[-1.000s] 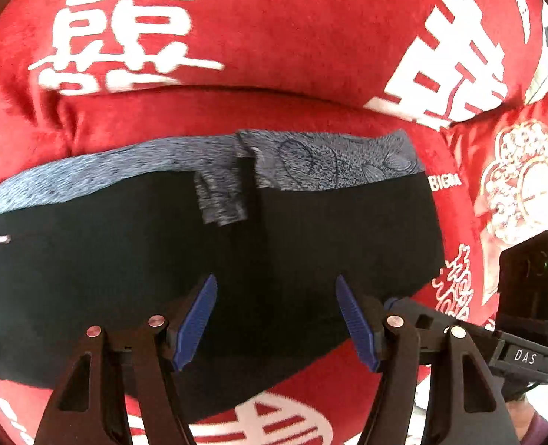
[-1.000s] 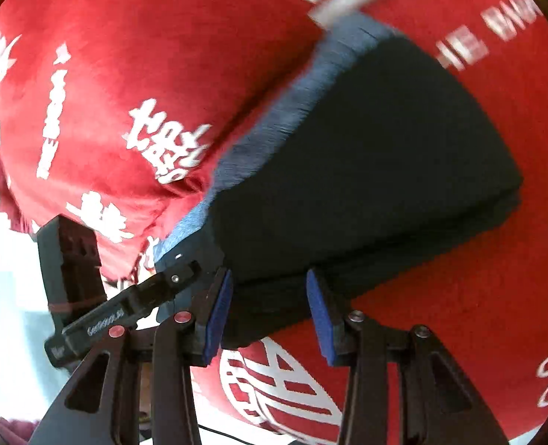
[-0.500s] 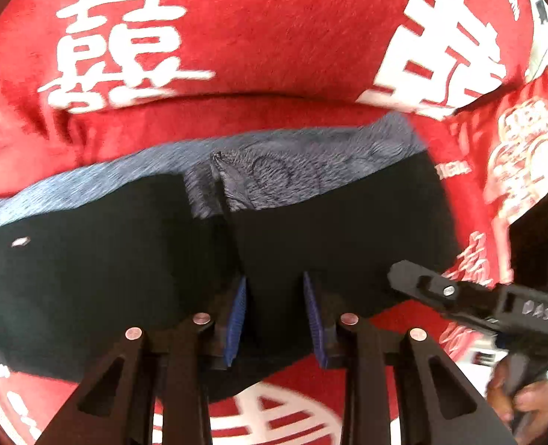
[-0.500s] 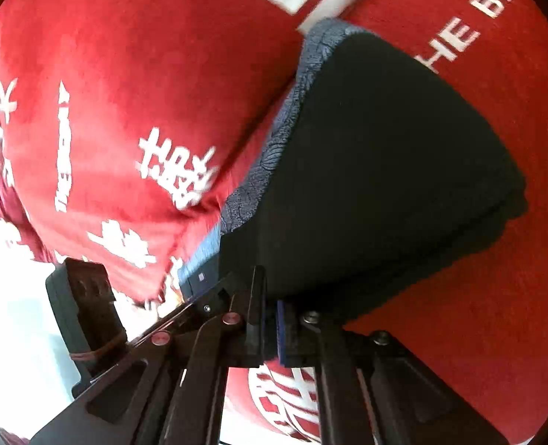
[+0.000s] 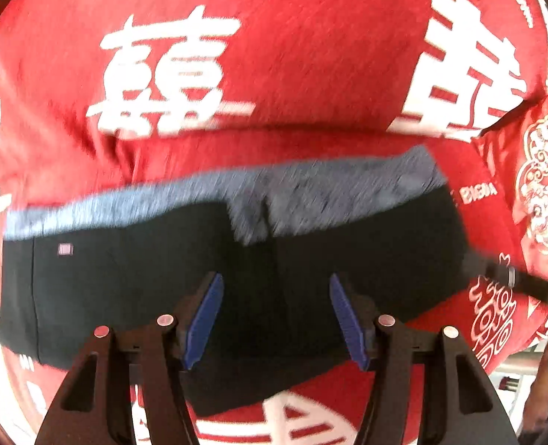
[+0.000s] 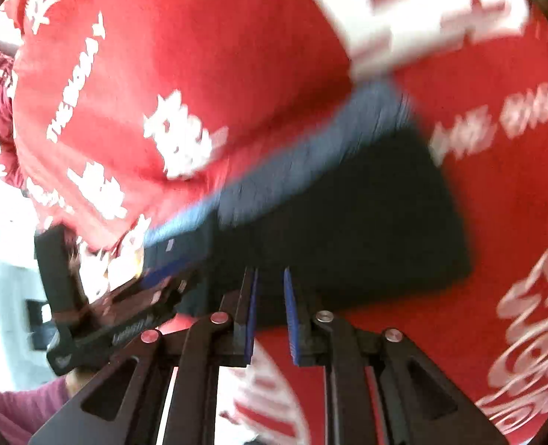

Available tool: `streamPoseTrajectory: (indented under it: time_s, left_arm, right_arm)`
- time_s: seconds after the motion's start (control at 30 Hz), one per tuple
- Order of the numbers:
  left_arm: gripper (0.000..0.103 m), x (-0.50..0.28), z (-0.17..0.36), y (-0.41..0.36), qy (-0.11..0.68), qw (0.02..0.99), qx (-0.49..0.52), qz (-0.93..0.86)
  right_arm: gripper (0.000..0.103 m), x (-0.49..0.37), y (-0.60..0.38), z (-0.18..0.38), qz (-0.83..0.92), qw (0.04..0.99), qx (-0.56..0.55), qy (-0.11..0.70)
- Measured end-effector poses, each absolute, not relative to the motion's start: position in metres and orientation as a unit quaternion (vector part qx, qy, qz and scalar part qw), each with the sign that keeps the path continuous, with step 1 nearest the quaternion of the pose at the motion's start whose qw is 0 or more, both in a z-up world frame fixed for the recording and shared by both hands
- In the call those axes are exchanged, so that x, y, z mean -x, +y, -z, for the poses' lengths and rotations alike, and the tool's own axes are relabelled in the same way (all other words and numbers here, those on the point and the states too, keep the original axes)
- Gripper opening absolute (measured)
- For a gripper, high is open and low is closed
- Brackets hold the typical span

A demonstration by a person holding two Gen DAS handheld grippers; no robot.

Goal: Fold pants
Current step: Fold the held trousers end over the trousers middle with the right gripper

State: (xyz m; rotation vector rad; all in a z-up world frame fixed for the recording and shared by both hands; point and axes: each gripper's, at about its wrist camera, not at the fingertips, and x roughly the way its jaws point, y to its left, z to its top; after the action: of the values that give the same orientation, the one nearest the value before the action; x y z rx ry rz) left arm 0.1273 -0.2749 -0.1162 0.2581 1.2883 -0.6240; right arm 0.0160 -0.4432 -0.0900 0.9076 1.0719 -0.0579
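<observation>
Left wrist view first: the left gripper, black with blue rubber pads, hangs just above the near half of the folded black pants with the grey-blue marled waistband. Its jaws have just been opening and now stand well apart, with dark cloth showing in the gap but neither pad pressing on it, so it holds nothing. In the right wrist view the right gripper of the same make has also just been parting its jaws; a narrow gap shows between the pads, which sit over the near edge of the pants without pinching it, as far as the blur allows.

The pants lie as a compact rectangle on the red bedspread printed with large white characters, waistband along the far side and the folded edge toward the bedspread's near edge. A red cushion with white ornament sits beside the right end of the pants.

The step in hand looks like letting go after a fold. To do it well, both grippers should rise straight off the cloth with the jaws apart, so no pad drags the top layer and shifts it. The soft bedspread gives underfoot, so a light pat along the near edge may help settle the layers. A snag on the near edge is the main risk, judging from how close the right pads are.
</observation>
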Motion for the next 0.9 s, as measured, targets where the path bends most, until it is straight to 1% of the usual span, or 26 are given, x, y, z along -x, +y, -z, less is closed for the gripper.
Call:
streamPoseTrajectory:
  time_s: [0.13, 0.23, 0.3, 0.37, 0.4, 0.43, 0.47, 0.5, 0.53, 0.57, 0.63, 0.67, 0.7, 0.8, 0.9]
  left_arm:
    - [0.061, -0.139, 0.121, -0.306, 0.587, 0.747, -0.115, 0.29]
    - [0.061, -0.139, 0.142, -0.322, 0.593, 0.744, -0.138, 0.275]
    - [0.061, -0.138, 0.164, -0.323, 0.612, 0.733, -0.158, 0.253]
    - [0.062, -0.135, 0.175, -0.315, 0.624, 0.726, -0.147, 0.247]
    - [0.062, -0.132, 0.174, -0.311, 0.617, 0.732, -0.144, 0.249]
    - [0.062, -0.129, 0.173, -0.311, 0.615, 0.733, -0.149, 0.25]
    - [0.062, -0.127, 0.174, -0.312, 0.613, 0.733, -0.156, 0.249]
    - [0.062, -0.126, 0.174, -0.314, 0.611, 0.735, -0.159, 0.247]
    - [0.062, -0.126, 0.174, -0.315, 0.612, 0.735, -0.16, 0.244]
    - [0.062, -0.127, 0.174, -0.315, 0.614, 0.735, -0.159, 0.242]
    - [0.062, -0.127, 0.174, -0.314, 0.616, 0.735, -0.154, 0.24]
    - [0.062, -0.127, 0.173, -0.313, 0.617, 0.734, -0.153, 0.239]
    - [0.062, -0.126, 0.173, -0.313, 0.618, 0.734, -0.153, 0.238]
    - [0.062, -0.12, 0.175, -0.308, 0.614, 0.735, -0.154, 0.243]
    - [0.064, -0.112, 0.177, -0.307, 0.605, 0.741, -0.16, 0.245]
  right_arm:
    - [0.017, -0.044, -0.491, 0.099, 0.079, 0.771, -0.391, 0.497]
    - [0.017, -0.065, -0.503, 0.114, 0.089, 0.772, -0.361, 0.516]
    - [0.017, -0.075, -0.507, 0.126, 0.092, 0.77, -0.344, 0.529]
    - [0.017, -0.074, -0.514, 0.132, 0.093, 0.766, -0.347, 0.533]
    - [0.02, -0.071, -0.518, 0.126, 0.096, 0.773, -0.344, 0.524]
    - [0.026, -0.069, -0.521, 0.121, 0.101, 0.781, -0.332, 0.519]
    - [0.046, -0.065, -0.525, 0.115, 0.109, 0.789, -0.313, 0.517]
    - [0.061, -0.063, -0.53, 0.115, 0.111, 0.792, -0.305, 0.517]
    - [0.061, -0.064, -0.537, 0.12, 0.104, 0.788, -0.31, 0.522]
    - [0.06, -0.067, -0.547, 0.133, 0.083, 0.77, -0.341, 0.533]
    - [0.042, -0.069, -0.563, 0.162, 0.035, 0.726, -0.424, 0.54]
    - [0.035, -0.068, -0.569, 0.177, 0.016, 0.705, -0.46, 0.54]
    - [0.031, -0.066, -0.574, 0.184, 0.006, 0.695, -0.485, 0.531]
    - [0.025, -0.06, -0.579, 0.183, -0.017, 0.692, -0.5, 0.52]
    - [0.027, -0.056, -0.584, 0.194, 0.016, 0.683, -0.491, 0.541]
